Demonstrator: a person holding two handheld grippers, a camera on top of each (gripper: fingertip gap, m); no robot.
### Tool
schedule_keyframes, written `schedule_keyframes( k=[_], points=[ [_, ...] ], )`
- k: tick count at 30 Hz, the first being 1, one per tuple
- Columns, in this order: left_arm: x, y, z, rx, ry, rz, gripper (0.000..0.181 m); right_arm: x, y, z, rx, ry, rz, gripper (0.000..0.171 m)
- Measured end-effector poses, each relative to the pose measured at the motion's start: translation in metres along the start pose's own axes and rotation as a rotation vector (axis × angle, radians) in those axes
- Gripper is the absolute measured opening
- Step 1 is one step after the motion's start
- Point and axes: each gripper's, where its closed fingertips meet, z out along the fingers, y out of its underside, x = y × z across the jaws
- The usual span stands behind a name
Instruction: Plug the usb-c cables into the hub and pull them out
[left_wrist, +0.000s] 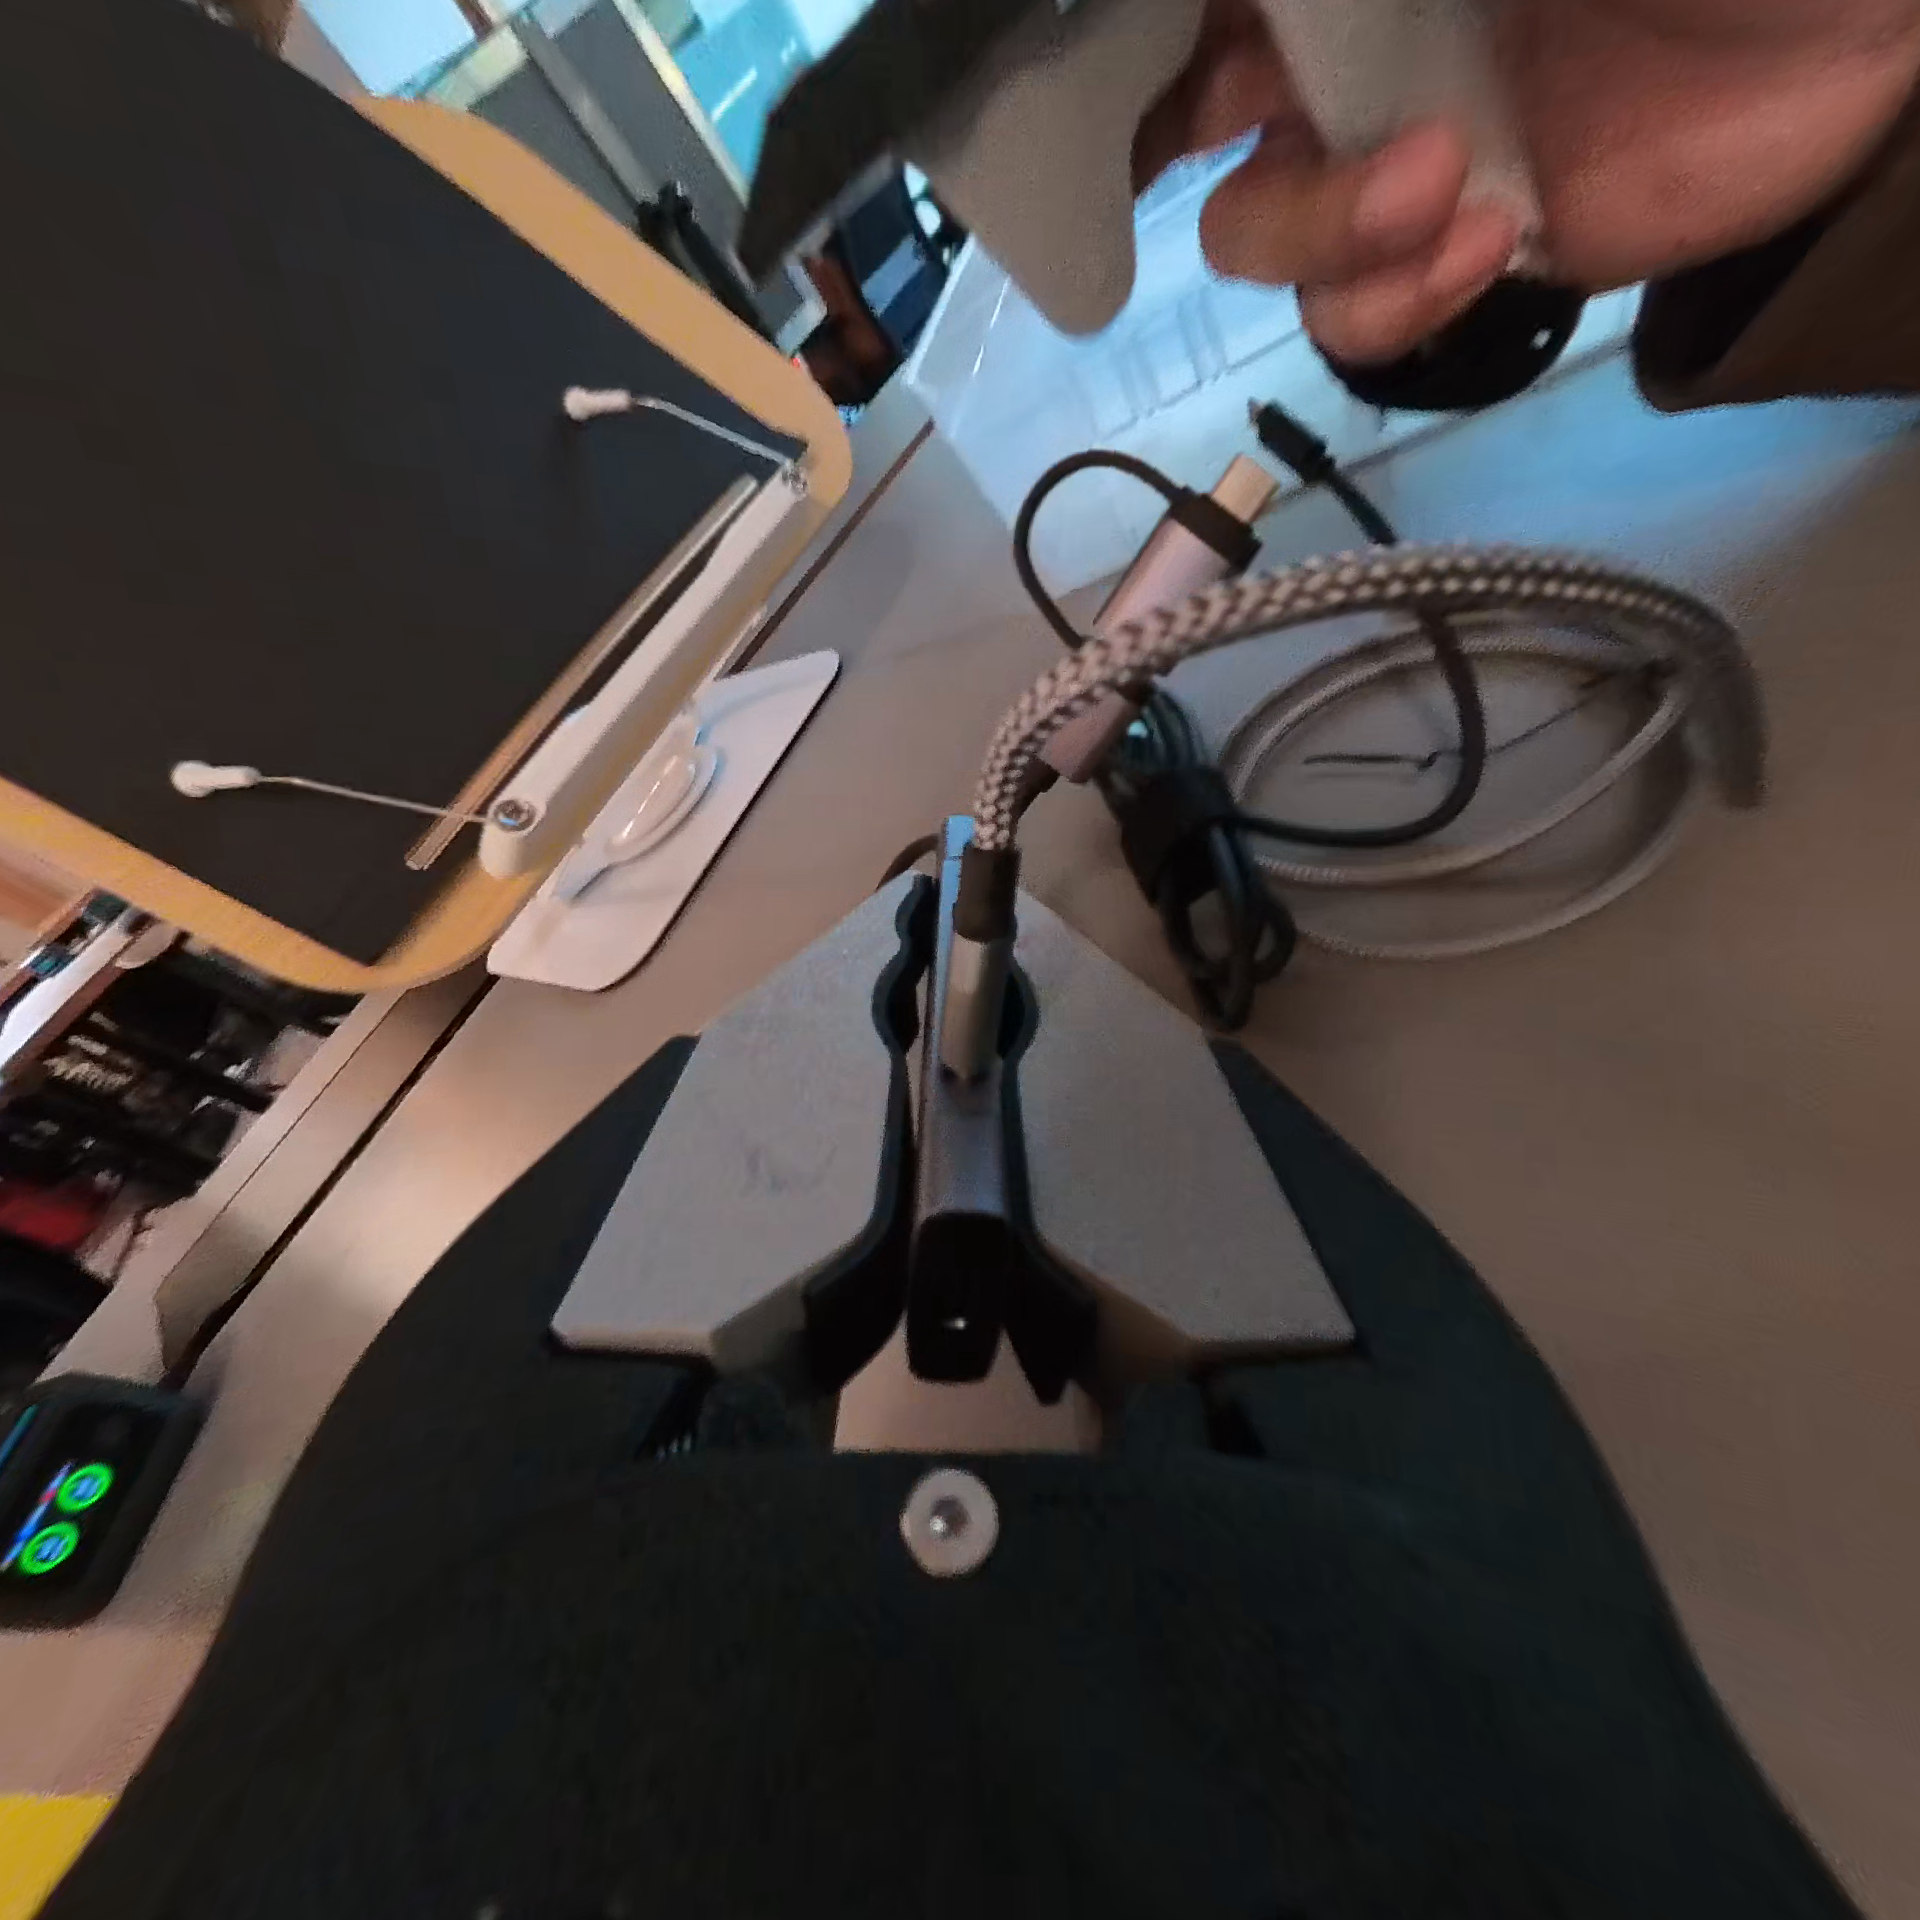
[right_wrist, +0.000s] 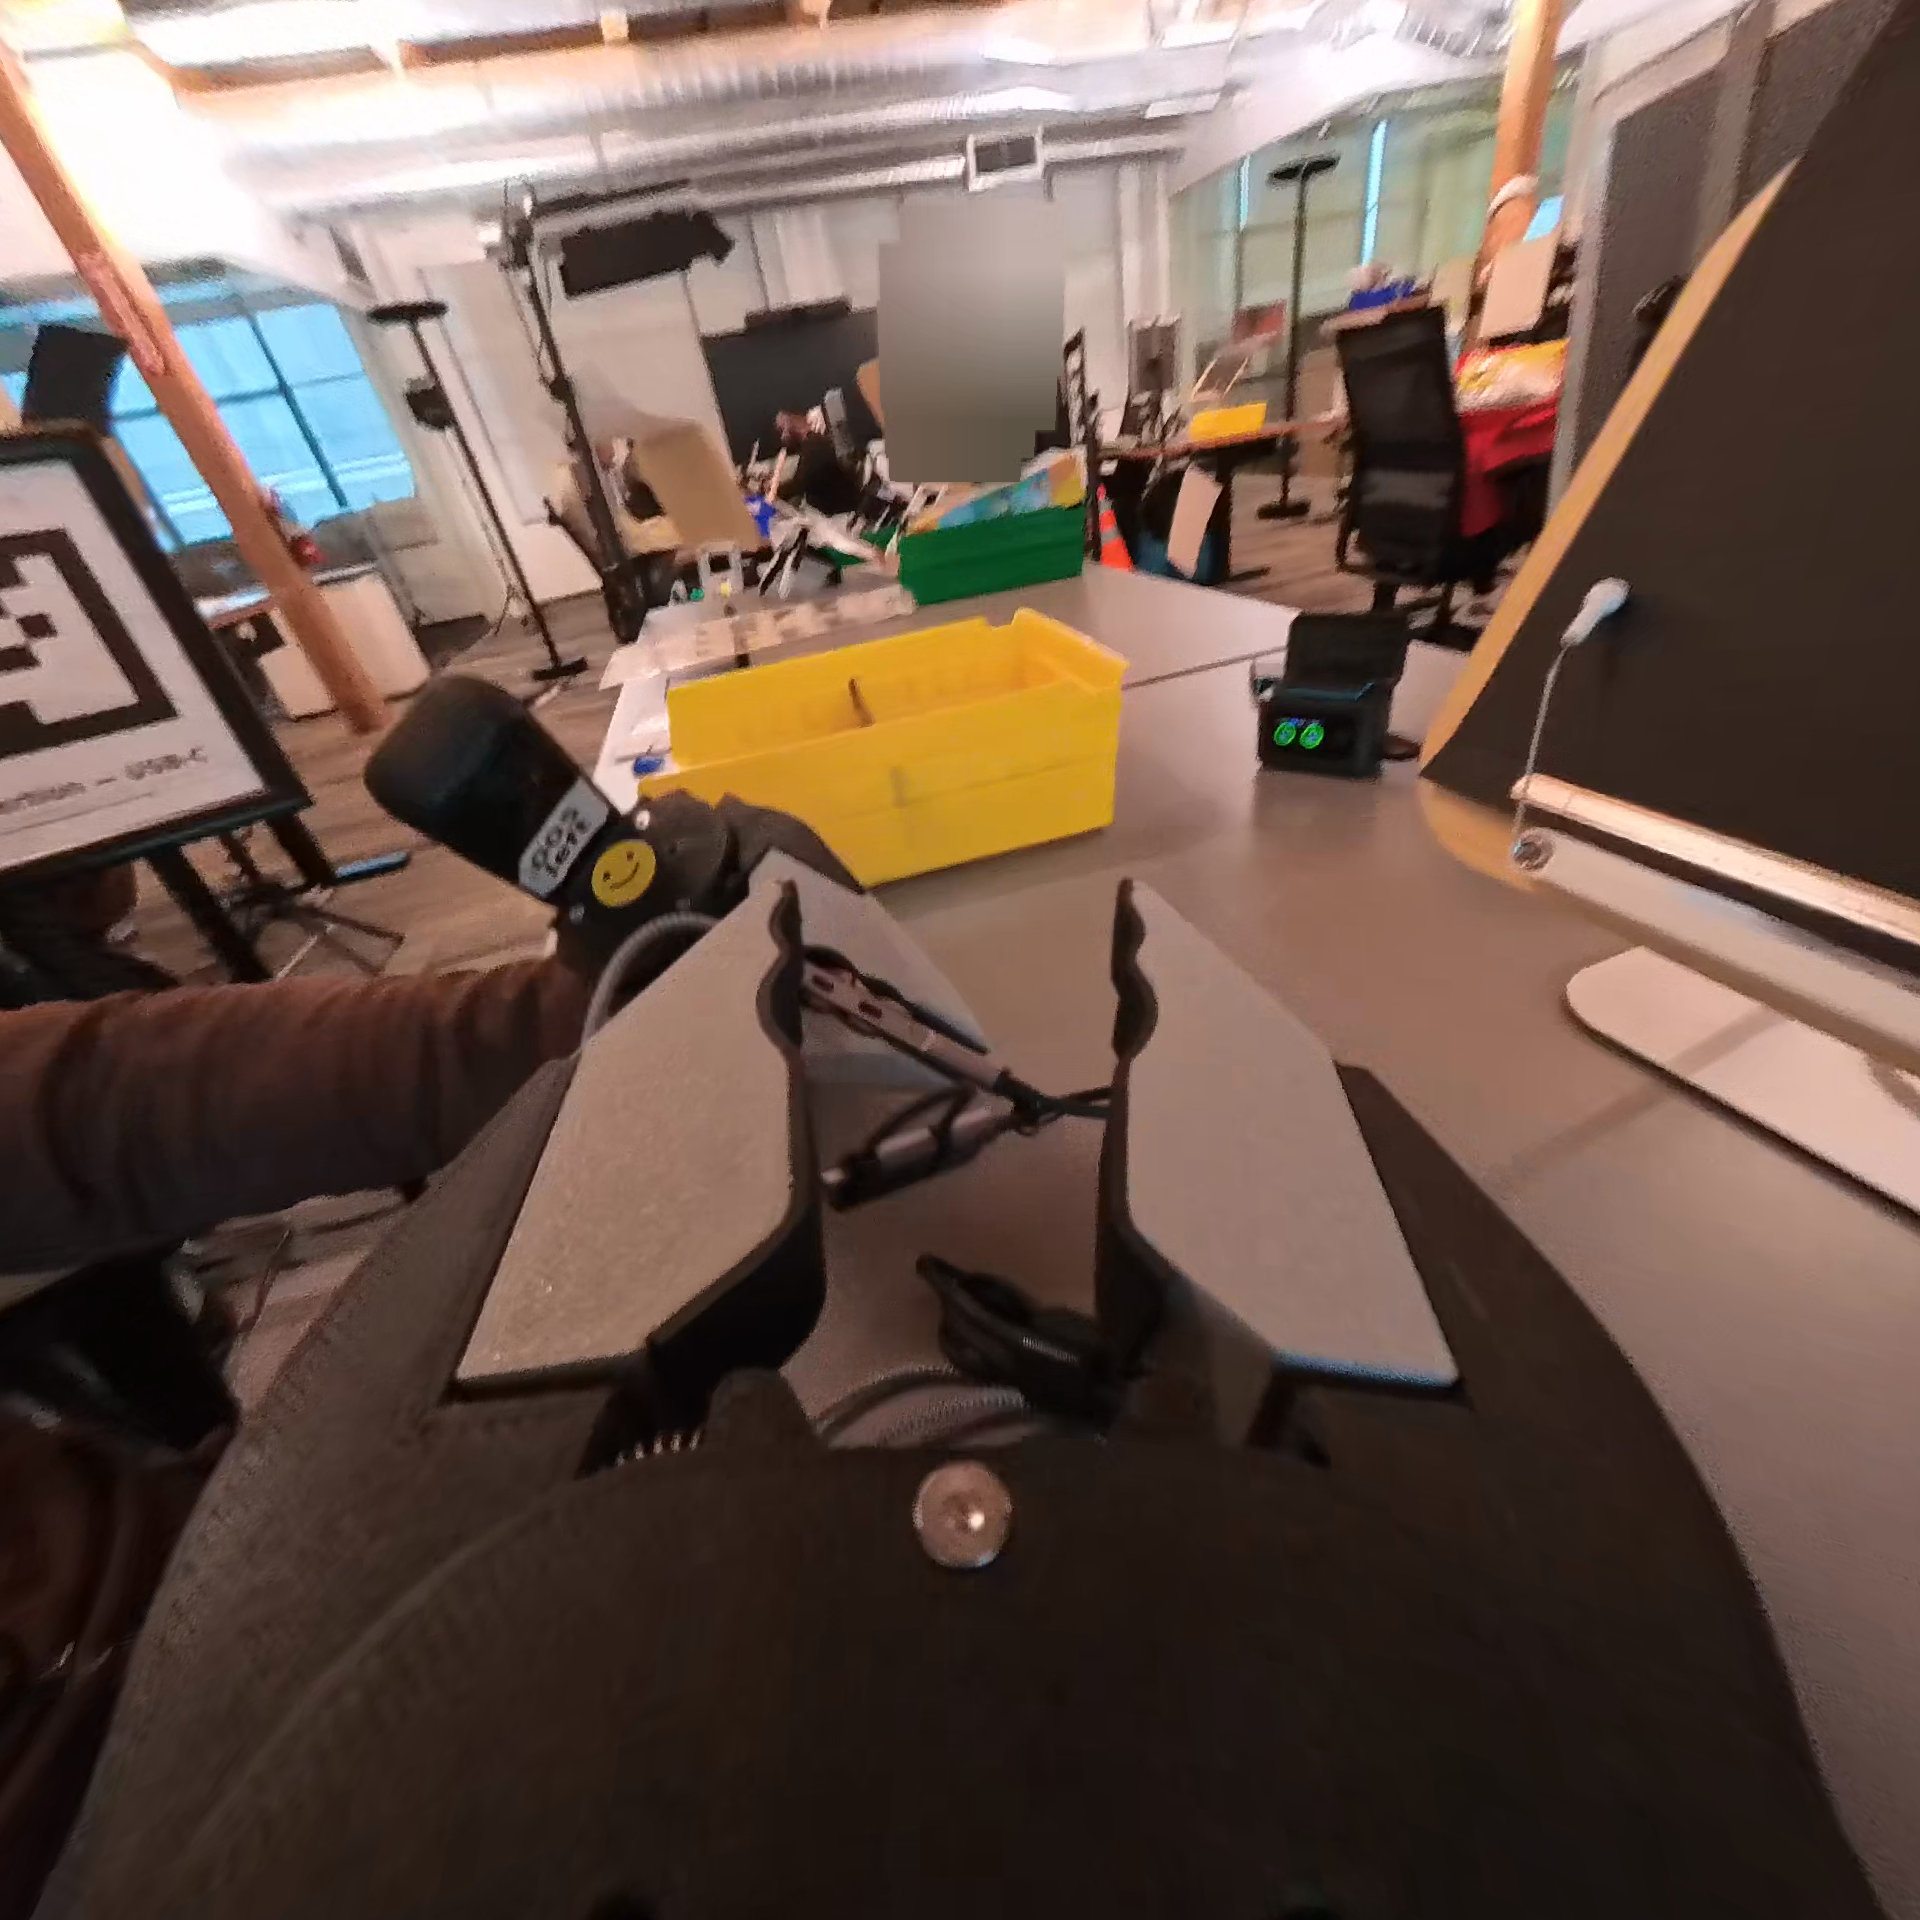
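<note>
between the fingers of the left gripper (left_wrist: 961, 1023), left wrist view: the grey hub (left_wrist: 958, 1195) sits clamped edge-on, fingers closed tight on its flanks, its dark end toward the camera. a silver usb-c plug (left_wrist: 971, 977) stands in the hub's upper edge, right at the fingertips; its braided cable (left_wrist: 1351, 592) arches up and to the right. just beyond the fingertips, on the grey table (left_wrist: 1558, 1247), lies a coil of light braided cord (left_wrist: 1455, 831) with a bundle of thin black cable (left_wrist: 1205, 831) beside it. two loose connectors, one copper-toned (left_wrist: 1242, 494) and one black (left_wrist: 1294, 431), lie a little farther off. top right, blurred: a hand (left_wrist: 1558, 156) on the right gripper, one of its grey fingers (left_wrist: 1039, 187) showing. a monitor on a white stand (left_wrist: 665, 821) to the left. a small black device with green lights (left_wrist: 62, 1496) at the left edge.

right wrist view: the right gripper (right_wrist: 956, 966) hangs above the table, fingers wide apart, nothing between them. through the gap, the hub (right_wrist: 914, 1018) and its short black lead (right_wrist: 1049, 1096) show near the left finger, held in the left gripper (right_wrist: 800, 883); whether they touch cannot be told. black cable (right_wrist: 997, 1320) lies lower in the gap. a brown sleeve (right_wrist: 260, 1091) reaches in from the left. farther back on the table, a yellow bin (right_wrist: 894, 769); little of its inside shows, contents cannot be told. behind it a green bin (right_wrist: 987, 556) with colourful items, too blurred to name. the device with green lights (right_wrist: 1320, 717) stands right of the yellow bin.
</note>
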Motion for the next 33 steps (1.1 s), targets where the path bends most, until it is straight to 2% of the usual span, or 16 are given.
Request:
schedule_keyframes(
  k=[1, 6, 10, 13, 18, 24, 28, 33],
  points=[
    [0.002, -0.004, -0.001, 0.023, 0.015, -0.010, 0.007, -0.001, 0.005, 0.001, -0.031, -0.013, -0.003, 0.058],
    [0.009, -0.009, -0.004, 0.056, 0.046, 0.002, 0.007, -0.015, 0.036, 0.008, -0.216, -0.060, -0.155, 0.062],
    [0.012, -0.012, -0.004, 0.068, 0.052, 0.013, 0.007, -0.019, 0.078, 0.018, -0.423, -0.080, -0.183, 0.063],
    [0.010, -0.009, -0.004, 0.044, 0.043, 0.021, 0.007, -0.001, 0.102, 0.023, -0.549, 0.026, -0.242, 0.043],
    [0.011, -0.006, -0.004, 0.032, 0.060, 0.001, 0.007, 0.011, 0.098, 0.021, -0.563, 0.132, -0.352, 0.004],
    [0.001, -0.005, 0.000, 0.041, -0.005, -0.041, 0.009, 0.018, 0.078, 0.018, -0.500, 0.229, -0.412, 0.003],
    [0.001, 0.004, 0.002, -0.004, 0.050, -0.165, 0.017, 0.020, 0.069, 0.016, -0.456, 0.245, -0.401, 0.003],
    [-0.001, 0.006, 0.001, -0.031, -0.008, -0.045, 0.006, 0.019, 0.075, 0.016, -0.473, 0.213, -0.376, 0.003]
  ],
)
